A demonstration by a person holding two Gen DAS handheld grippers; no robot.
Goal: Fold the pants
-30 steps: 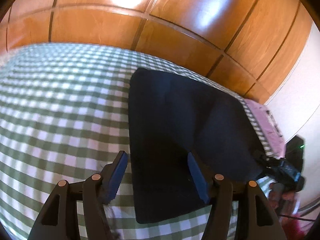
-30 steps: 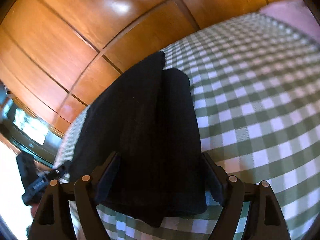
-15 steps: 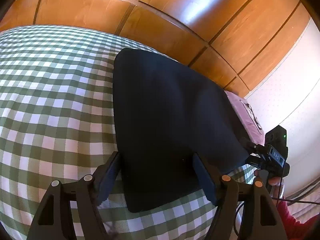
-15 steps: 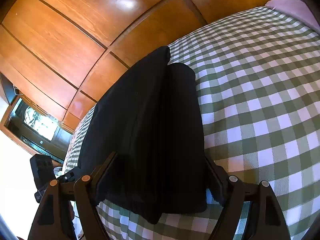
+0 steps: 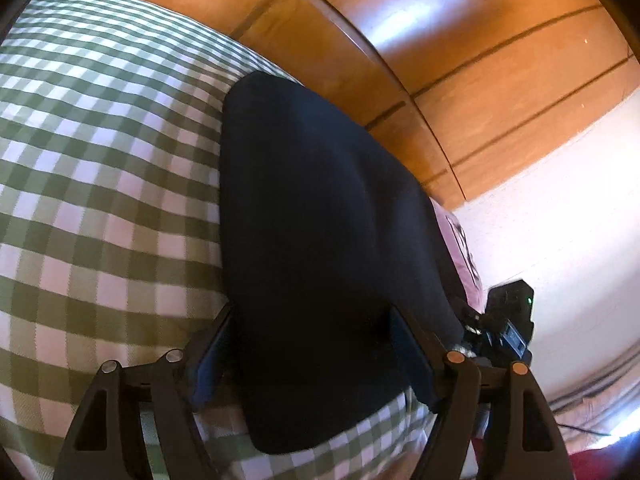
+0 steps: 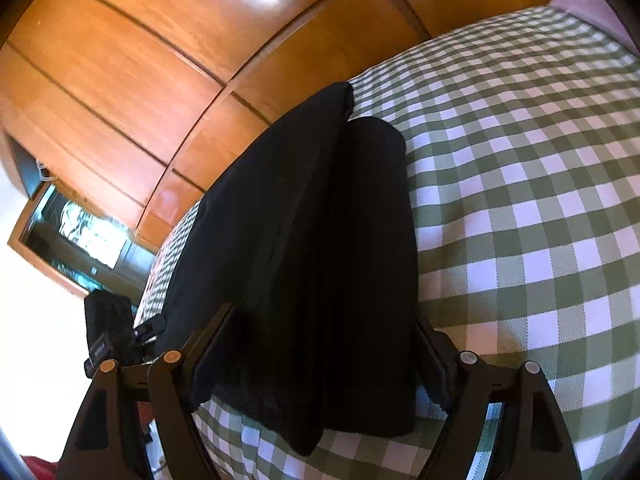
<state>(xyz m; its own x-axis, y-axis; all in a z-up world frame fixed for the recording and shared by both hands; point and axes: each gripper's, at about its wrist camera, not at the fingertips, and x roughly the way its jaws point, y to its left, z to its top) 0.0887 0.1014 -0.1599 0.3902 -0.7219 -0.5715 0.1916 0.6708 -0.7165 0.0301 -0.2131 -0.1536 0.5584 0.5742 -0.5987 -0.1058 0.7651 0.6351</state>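
Dark navy pants [image 5: 320, 200] lie folded lengthwise on a green-and-white checked bed cover [image 5: 100, 200], running away from me toward the wooden panels. My left gripper [image 5: 310, 316] is open wide, a finger on each side of the near end of the cloth, and the pads do not visibly pinch it. In the right wrist view the same pants [image 6: 320, 220] show two long layers side by side. My right gripper [image 6: 324, 316] is also open and straddles their near end, low over the checked cover [image 6: 520, 200].
Glossy wooden wardrobe panels [image 5: 400, 60] stand behind the bed. A pink pillow [image 5: 456, 240] lies at the right of the pants. A dark screen in a wooden frame [image 6: 72, 232] is at the left. The other gripper's black body [image 5: 508, 328] shows beside the cloth.
The left gripper has dropped and tilted toward the pants and its jaws have widened; the cloth's near end now lies between its fingers. The right gripper has stayed put.
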